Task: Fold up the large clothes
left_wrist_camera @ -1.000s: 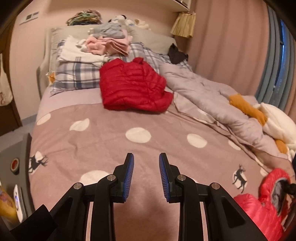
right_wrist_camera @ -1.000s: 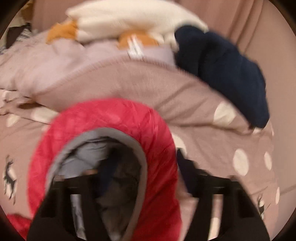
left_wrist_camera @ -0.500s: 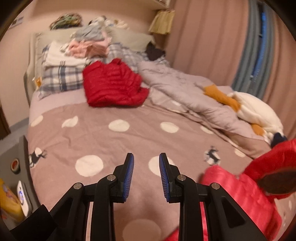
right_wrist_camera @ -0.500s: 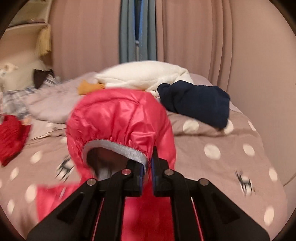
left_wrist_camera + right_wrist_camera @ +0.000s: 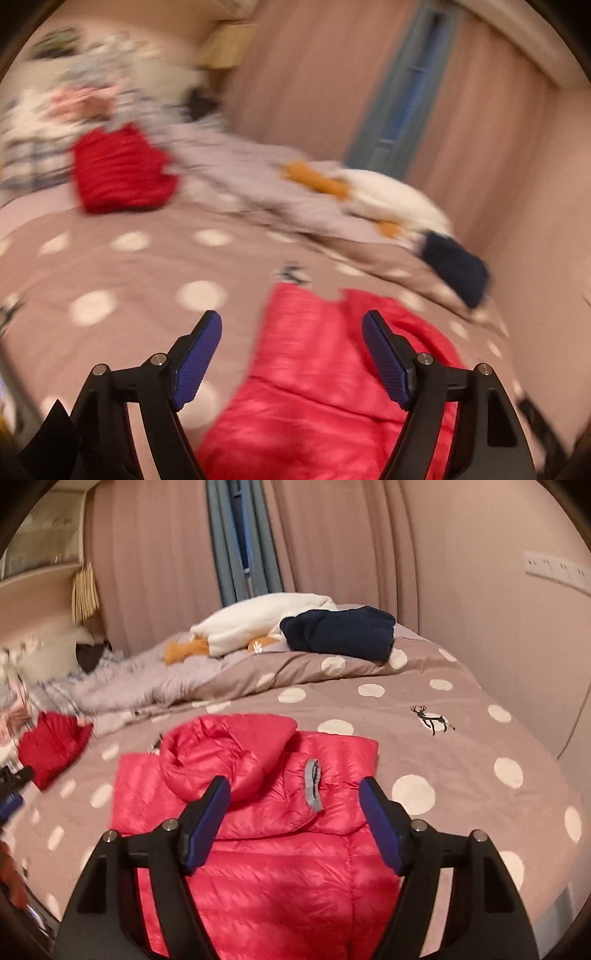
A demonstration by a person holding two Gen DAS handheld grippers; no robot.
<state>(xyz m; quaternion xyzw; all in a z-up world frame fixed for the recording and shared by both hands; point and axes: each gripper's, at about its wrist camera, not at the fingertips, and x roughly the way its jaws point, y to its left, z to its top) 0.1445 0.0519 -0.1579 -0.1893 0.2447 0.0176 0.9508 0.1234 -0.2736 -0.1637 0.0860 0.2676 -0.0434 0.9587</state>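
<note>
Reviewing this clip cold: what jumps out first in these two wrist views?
The bright pink-red puffer jacket dominates, spread on the polka-dot bedspread directly ahead of the open right gripper, its hood flopped over the back. The left gripper is also open and empty. Farther up the bed lies a darker red jacket, already folded, and a navy garment sits near the curtains.

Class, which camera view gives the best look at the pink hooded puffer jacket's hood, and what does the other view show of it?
The right wrist view: it is sharp, and the hood lies folded over the pink puffer jacket. The left wrist view is motion-blurred, showing only the jacket's body; no hood can be made out.
</note>
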